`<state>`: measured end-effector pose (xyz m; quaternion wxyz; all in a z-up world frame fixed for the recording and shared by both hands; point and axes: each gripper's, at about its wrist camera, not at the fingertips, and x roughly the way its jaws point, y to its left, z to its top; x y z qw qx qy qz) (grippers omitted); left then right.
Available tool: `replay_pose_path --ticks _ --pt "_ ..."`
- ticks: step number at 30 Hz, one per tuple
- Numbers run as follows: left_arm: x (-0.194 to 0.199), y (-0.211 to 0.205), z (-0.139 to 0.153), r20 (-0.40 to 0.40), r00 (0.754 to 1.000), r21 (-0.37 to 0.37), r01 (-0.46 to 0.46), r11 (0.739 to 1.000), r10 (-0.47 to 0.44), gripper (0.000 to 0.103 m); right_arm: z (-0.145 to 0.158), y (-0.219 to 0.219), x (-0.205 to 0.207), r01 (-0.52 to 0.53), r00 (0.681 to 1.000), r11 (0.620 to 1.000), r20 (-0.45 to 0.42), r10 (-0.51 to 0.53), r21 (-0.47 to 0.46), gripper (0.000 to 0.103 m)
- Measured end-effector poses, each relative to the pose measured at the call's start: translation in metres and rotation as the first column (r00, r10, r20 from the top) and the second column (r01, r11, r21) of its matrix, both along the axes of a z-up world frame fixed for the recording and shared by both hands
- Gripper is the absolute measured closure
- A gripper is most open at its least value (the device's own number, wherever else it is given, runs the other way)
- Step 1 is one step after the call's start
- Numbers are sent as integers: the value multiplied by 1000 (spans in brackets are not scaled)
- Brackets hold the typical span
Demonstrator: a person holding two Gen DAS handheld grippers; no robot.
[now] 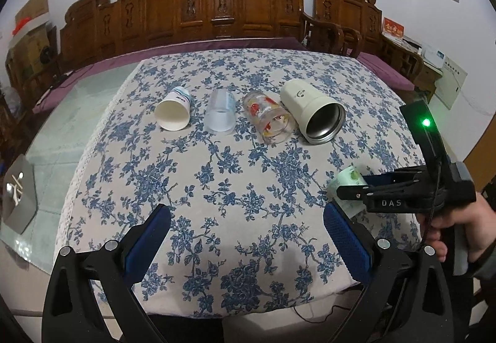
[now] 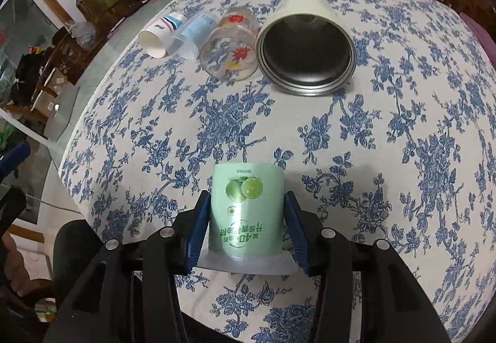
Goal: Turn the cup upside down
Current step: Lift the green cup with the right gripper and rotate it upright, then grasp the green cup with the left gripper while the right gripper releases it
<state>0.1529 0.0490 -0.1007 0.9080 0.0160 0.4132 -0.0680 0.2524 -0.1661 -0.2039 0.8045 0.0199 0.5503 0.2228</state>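
A green cup with a lime picture (image 2: 246,214) stands upside down on the flowered tablecloth, its wide rim at the bottom. My right gripper (image 2: 246,225) is shut on the green cup, its blue pads on both sides. In the left wrist view the green cup (image 1: 348,180) shows partly behind the right gripper (image 1: 353,191) at the right. My left gripper (image 1: 246,245) is open and empty above the near part of the table.
Several cups lie on their sides in a row: a white paper cup (image 1: 173,112), a clear plastic cup (image 1: 220,115), a flowered glass (image 1: 268,118) and a cream metal tumbler (image 1: 313,110). Carved wooden chairs (image 1: 217,5) stand behind the table (image 1: 217,188).
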Motion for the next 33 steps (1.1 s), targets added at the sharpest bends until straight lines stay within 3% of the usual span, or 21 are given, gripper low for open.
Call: replay_pose_path --ticks 3,9,15,17,22,33 --pt "2 -4 2 -3 1000 14 -6 1000 6 8 13 -4 -6 4 999 1000 47 -5 31 39" --pt "8 -23 13 -16 1000 20 15 1000 -15 8 48 -33 -28 28 986 999 166 -34 40 37" --pt "23 -53 19 -69 996 13 50 999 -49 8 59 -72 -61 48 973 998 225 -53 31 33" --pt "30 -64 17 -93 994 15 61 998 -59 18 59 -82 -73 50 969 998 239 -55 26 33" --pt "52 -95 1 -170 982 31 84 996 -78 22 55 -98 -89 48 968 998 243 -56 39 33" --pt "103 -115 -56 -396 918 -81 -2 997 -30 24 49 -107 -86 56 971 997 231 -67 53 33"
